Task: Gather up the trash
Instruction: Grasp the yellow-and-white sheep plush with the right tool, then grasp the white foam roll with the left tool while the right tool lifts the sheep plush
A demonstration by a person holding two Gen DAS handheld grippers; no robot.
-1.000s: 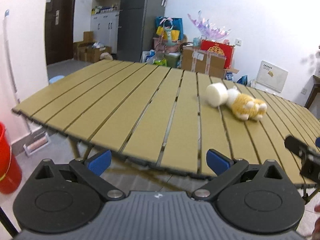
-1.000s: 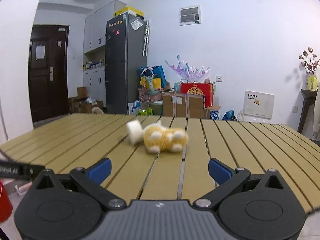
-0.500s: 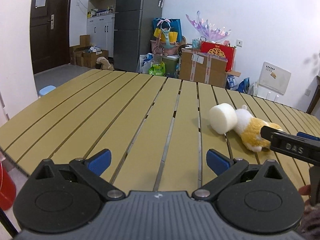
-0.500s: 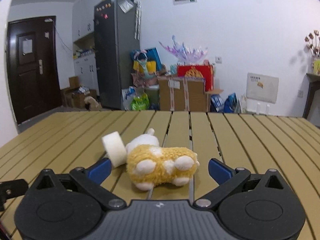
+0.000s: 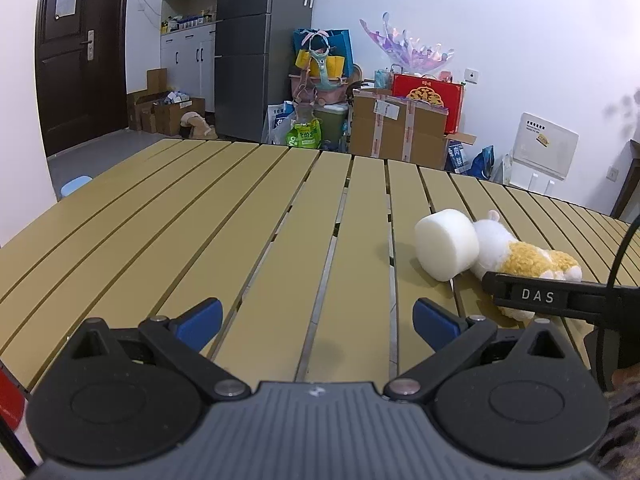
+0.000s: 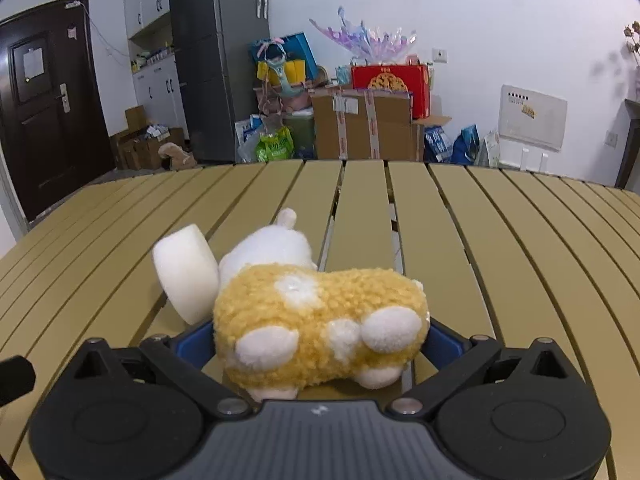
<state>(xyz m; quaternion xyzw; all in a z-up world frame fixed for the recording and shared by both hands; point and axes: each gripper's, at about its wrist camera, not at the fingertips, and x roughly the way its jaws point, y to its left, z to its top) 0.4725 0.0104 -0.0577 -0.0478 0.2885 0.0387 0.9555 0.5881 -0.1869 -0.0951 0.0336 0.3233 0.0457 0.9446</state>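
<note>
- The right gripper [image 6: 320, 340] sits low on the table with its blue fingers [image 6: 192, 344] spread wide on either side of the plush toy [image 6: 320, 320]; the toy's yellow body fills the gap, and whether the pads touch the fur I cannot tell.
- That straddle reads as a pre-grasp: fingers bracket the toy's rump end so a squeeze would catch the soft body across its width.
- Beside the toy's white head, touching or nearly so, a white foam cylinder [image 6: 186, 274] lies on its side, outside the fingers' reach.
- Both rest on the slatted table [image 6: 460, 240], right of its middle as the left camera sees it.
- The left gripper [image 5: 316, 316] hangs back over bare slats, spread and empty, well apart from the toy [image 5: 532, 260] and the cylinder [image 5: 446, 248], which keeps it out of the right tool's way.
- At the left view's bottom-left edge a sliver of something red [image 5: 10, 396] shows; it may be the bin.
</note>
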